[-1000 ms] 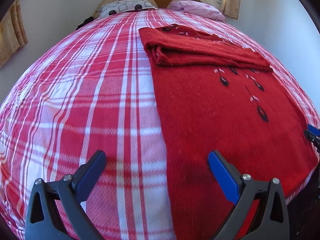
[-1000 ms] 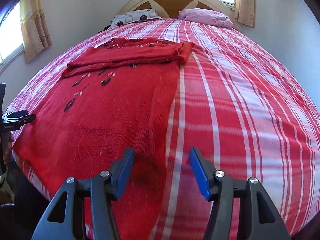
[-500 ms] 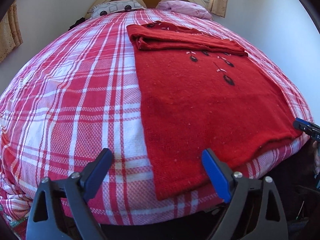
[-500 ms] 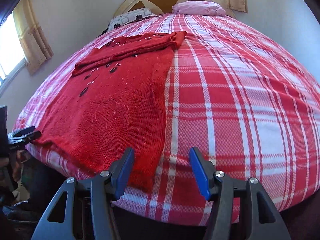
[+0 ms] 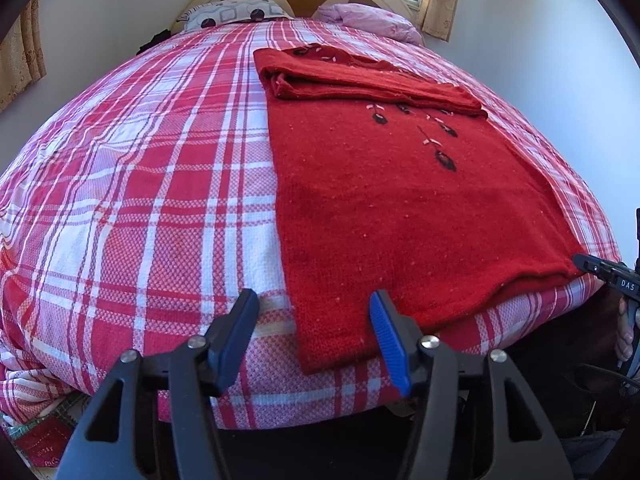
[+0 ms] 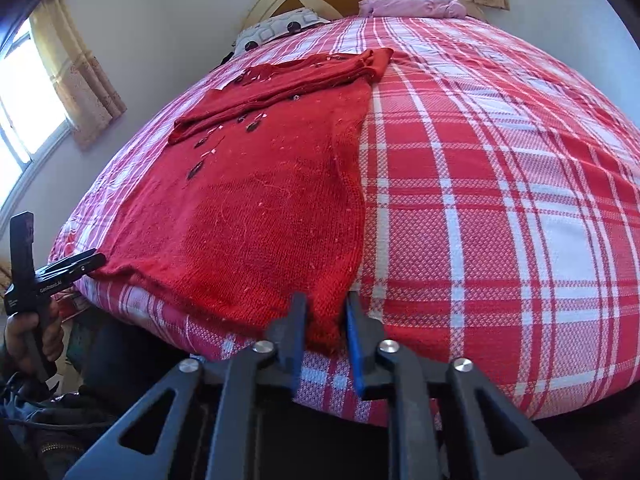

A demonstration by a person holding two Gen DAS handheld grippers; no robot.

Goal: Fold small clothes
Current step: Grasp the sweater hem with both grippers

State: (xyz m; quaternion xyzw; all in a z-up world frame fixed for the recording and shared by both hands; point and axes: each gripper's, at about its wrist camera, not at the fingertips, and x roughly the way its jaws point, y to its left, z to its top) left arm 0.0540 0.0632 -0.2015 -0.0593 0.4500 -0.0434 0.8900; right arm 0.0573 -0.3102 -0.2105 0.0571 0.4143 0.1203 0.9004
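Clearly the soft red knitted sweater (image 5: 400, 208) is light and limp; its hem corners at the checked bed (image 5: 140, 200) edge are the handholds. The right tool (image 6: 326, 320), wider earlier, is closing on its corner; the left tool (image 5: 314, 340) narrows around the other, not yet pinching.

Left-wrist view: right gripper (image 5: 580, 261) only pokes in at right edge, jaws and pads not discernible there; hand (image 5: 626, 330) holding it cut by frame. Sweater (image 5: 400, 200) bottom corner hangs over bed edge, underside hidden. Right-wrist view: right gripper's blue pads (image 6: 354, 344) closing on sweater corner, actual contact not clear. Left gripper (image 6: 96, 259) tip meets the hem, tips too small to read. Sleeves folded under, neckline hidden. Black item (image 5: 154, 38) beside patterned pillow (image 5: 232, 12) unidentifiable.
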